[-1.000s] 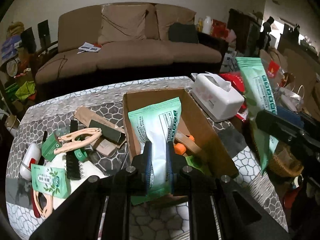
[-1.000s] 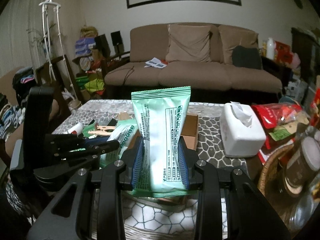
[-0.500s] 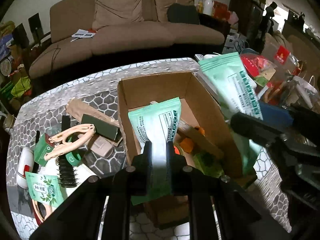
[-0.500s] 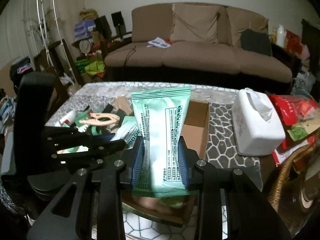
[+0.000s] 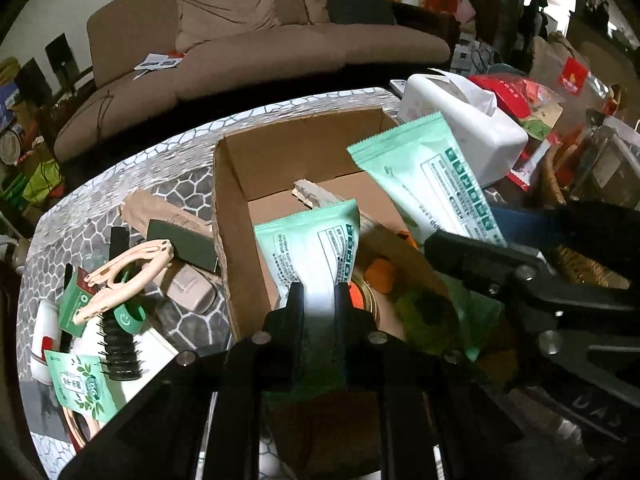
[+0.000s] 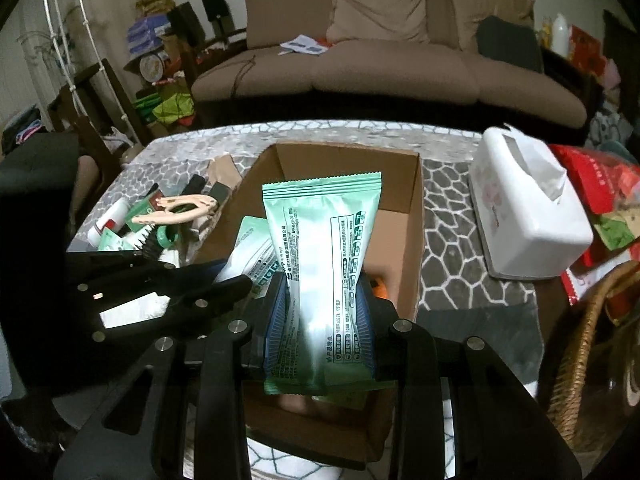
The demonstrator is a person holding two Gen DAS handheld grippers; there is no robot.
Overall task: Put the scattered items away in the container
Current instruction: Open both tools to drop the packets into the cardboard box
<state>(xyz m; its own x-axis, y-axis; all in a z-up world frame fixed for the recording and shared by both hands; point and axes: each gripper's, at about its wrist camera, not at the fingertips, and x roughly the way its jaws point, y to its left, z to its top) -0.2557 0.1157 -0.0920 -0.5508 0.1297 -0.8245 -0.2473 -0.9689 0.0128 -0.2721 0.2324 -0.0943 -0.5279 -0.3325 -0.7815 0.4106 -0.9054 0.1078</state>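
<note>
Already both mint-green foil pouches hung over the open brown cardboard box (image 5: 236,216) on the grey honeycomb-patterned surface (image 5: 172,184). The left gripper (image 5: 318,300) pinched the smaller pouch (image 5: 312,248) by its lower end; its jaws had just eased apart a little, though the pouch sat between the pads. The right gripper (image 6: 322,308) had its jaws clamped on the larger pouch (image 6: 324,240), upright above the box's middle.

The chief risk looked like crowding. The two grippers were close together over one narrow opening, so a knock between them could have jarred either pouch loose. The loosening left hold might have let its pouch slide out early and catch on the box's left wall, tipping out onto the surface. The tall right pouch could have lodged on the orange and wooden things (image 5: 380,272) in the box and stuck up above the rim. The white tissue box (image 6: 528,212) stood just right of the carton, within reach of a careless swing. Scattered clips and sachets (image 5: 120,276) waited at left.
</note>
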